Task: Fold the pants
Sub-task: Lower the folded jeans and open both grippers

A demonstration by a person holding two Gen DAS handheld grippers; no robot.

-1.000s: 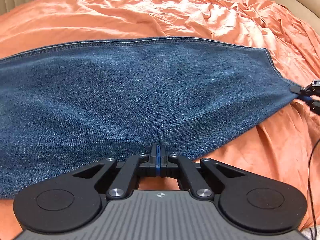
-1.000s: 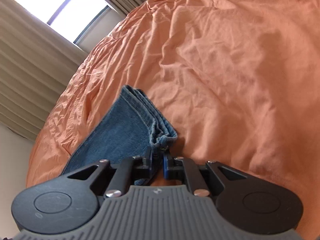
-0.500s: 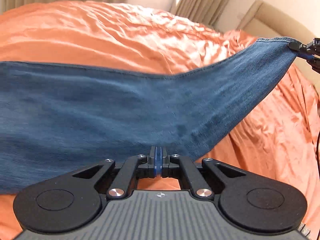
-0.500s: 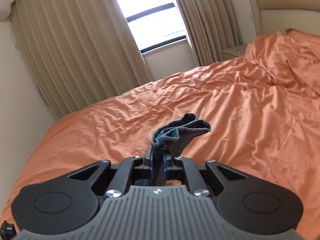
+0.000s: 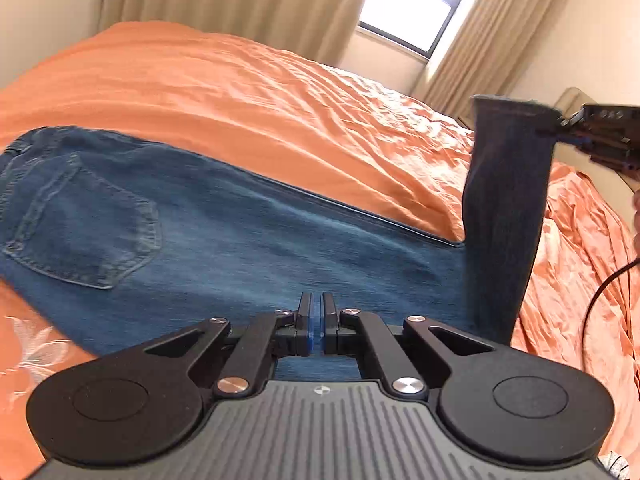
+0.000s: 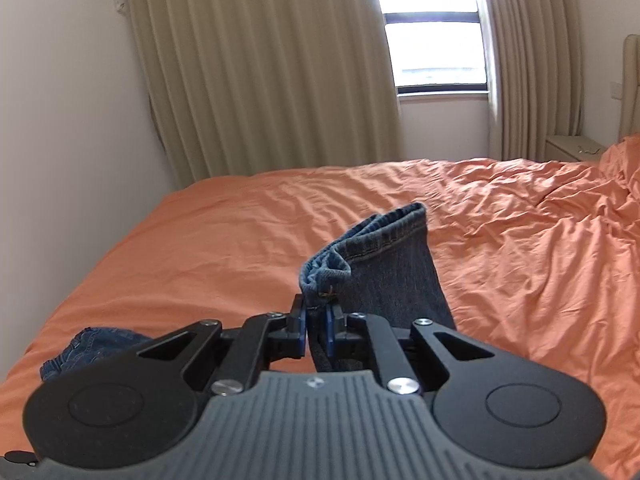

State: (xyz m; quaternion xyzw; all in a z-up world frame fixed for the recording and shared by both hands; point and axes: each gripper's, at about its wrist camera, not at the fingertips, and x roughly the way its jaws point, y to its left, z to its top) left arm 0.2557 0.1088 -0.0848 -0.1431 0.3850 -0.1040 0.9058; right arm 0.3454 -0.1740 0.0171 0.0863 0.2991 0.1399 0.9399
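Note:
Blue jeans [image 5: 248, 248] lie folded lengthwise on the orange bed [image 5: 248, 92], back pocket at the left. My left gripper [image 5: 316, 326] is shut at the near edge of the denim; whether it pinches cloth I cannot tell. My right gripper [image 6: 316, 326] is shut on the leg hem [image 6: 384, 256] and holds it well above the bed. In the left wrist view the lifted leg end [image 5: 506, 216] hangs from the right gripper [image 5: 568, 132] at the upper right. The waist end [image 6: 92, 346] shows at the lower left of the right wrist view.
Beige curtains [image 6: 260, 68] and a window [image 6: 436, 40] stand behind the bed. A headboard [image 5: 572, 100] and a nightstand [image 6: 572, 148] are at the right. A black cable [image 5: 600, 296] hangs at the right. Rumpled bedding [image 6: 560, 240] lies toward the headboard.
My right gripper has lifted the leg hem high off the bed, so the leg now hangs upright. My left gripper has tilted up, and the back pocket has come into view.

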